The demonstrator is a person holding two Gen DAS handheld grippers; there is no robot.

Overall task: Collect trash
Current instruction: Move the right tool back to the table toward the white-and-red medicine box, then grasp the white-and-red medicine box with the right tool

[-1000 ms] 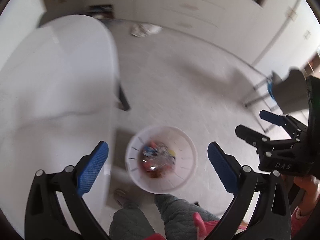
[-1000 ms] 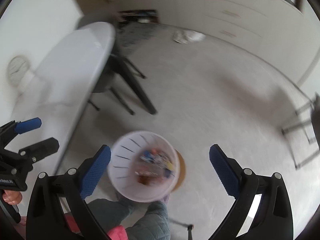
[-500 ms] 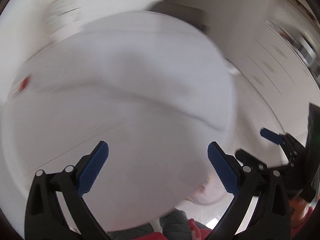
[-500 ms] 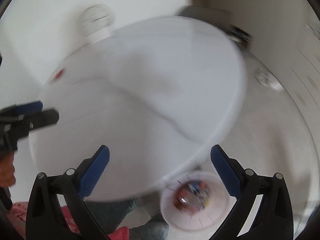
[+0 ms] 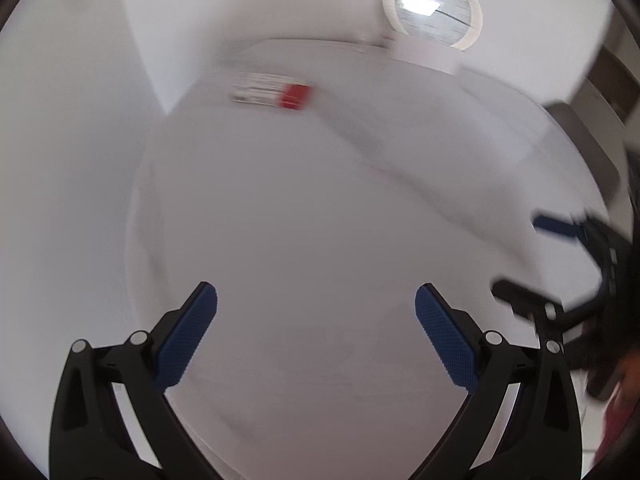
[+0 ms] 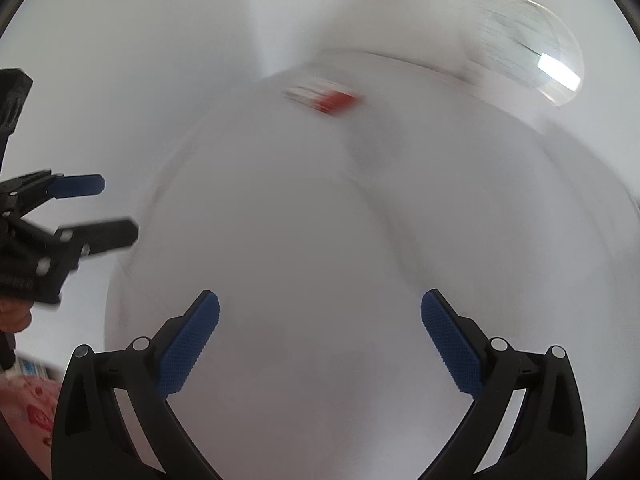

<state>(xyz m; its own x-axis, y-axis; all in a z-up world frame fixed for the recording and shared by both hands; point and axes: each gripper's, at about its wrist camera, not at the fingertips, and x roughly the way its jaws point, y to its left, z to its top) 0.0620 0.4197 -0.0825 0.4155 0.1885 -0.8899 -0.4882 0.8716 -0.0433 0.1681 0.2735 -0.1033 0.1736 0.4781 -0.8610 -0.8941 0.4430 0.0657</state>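
Observation:
A white-and-red wrapper (image 5: 271, 95) lies flat at the far side of the round white table (image 5: 320, 220); it also shows in the right wrist view (image 6: 326, 98), blurred. My left gripper (image 5: 316, 320) is open and empty above the table's near part. My right gripper (image 6: 320, 328) is open and empty too, beside it; it shows at the right edge of the left wrist view (image 5: 532, 260). The left gripper shows at the left edge of the right wrist view (image 6: 104, 208). The waste bin is out of view.
A round mirror on a white base (image 5: 432, 8) stands at the table's far right edge, also in the right wrist view (image 6: 528, 64). White walls (image 5: 120, 60) meet in a corner behind the table. A dark chair (image 5: 592, 120) is at the right.
Both grippers swung up from the bin on the floor to face the table top. The wrapper and the mirror came into view. Both stayed open.

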